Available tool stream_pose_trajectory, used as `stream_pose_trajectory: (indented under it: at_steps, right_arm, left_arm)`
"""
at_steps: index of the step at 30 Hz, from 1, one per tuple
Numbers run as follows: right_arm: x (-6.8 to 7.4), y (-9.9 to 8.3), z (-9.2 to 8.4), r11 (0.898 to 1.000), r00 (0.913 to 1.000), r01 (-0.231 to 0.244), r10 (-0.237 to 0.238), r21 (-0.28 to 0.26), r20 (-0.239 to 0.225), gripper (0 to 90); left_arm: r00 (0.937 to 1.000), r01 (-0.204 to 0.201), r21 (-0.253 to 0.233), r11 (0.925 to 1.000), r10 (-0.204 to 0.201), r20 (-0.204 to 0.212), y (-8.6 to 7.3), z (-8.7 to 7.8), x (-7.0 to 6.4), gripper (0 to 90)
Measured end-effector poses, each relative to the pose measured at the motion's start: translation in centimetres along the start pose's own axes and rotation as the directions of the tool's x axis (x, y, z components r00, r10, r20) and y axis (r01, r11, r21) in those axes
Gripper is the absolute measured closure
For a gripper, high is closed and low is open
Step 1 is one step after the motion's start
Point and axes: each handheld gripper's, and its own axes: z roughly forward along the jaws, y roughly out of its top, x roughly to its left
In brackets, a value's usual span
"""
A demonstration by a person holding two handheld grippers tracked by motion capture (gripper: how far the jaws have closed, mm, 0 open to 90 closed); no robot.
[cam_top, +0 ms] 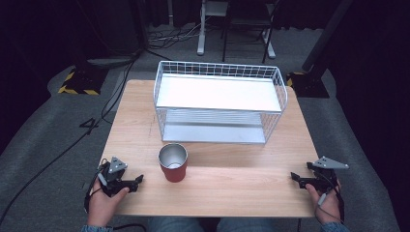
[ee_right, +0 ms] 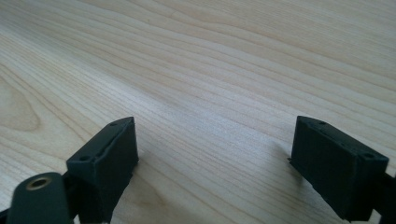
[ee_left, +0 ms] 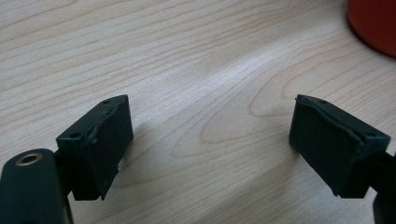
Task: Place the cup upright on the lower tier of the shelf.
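a: where's the cup (cam_top: 173, 162)?
b: standing upright on the wooden table (cam_top: 241, 169), near the front edge and a bit left of the middle. it's red outside, silvery inside, and its mouth is open to the top.

a: and the wire rack (cam_top: 220, 101)?
b: on the far half of the table, just behind the cup. white wire, with two flat shelves, one above the other, open toward the near side.

a: what about the left gripper (cam_top: 138, 180)?
b: down at the near left corner of the table, held in the person's left hand (cam_top: 104, 198), pointing right toward the cup but not touching it. in the left gripper view its jaws stand wide apart with bare wood between them, and the cup (ee_left: 373, 23) shows as a red edge at the top right.

a: the right gripper (cam_top: 293, 177)?
b: at the near right corner, in the right hand (cam_top: 328, 203), pointing left and well apart from the cup. in the right gripper view its jaws are spread wide too, holding nothing, low over the wood.
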Motion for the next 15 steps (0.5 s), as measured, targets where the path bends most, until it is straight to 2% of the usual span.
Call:
stream_pose_trajectory:
  at_steps: [13,15]
  right_arm:
    - [-0.30,0.20,0.25,1.000,0.9998,-0.015,0.015,0.006,-0.009,14.4]
    - [-0.35,0.30,0.39,1.000,0.9998,-0.018,0.018,0.009,-0.013,12.2]
  left_arm:
    - [1.0000,0.003,0.001,1.0000,-0.003,0.003,-0.02,-0.06,-0.11,13.5]
    - [0.9999,0.003,-0.003,1.0000,-0.003,0.012,-0.04,-0.12,-0.03,15.5]
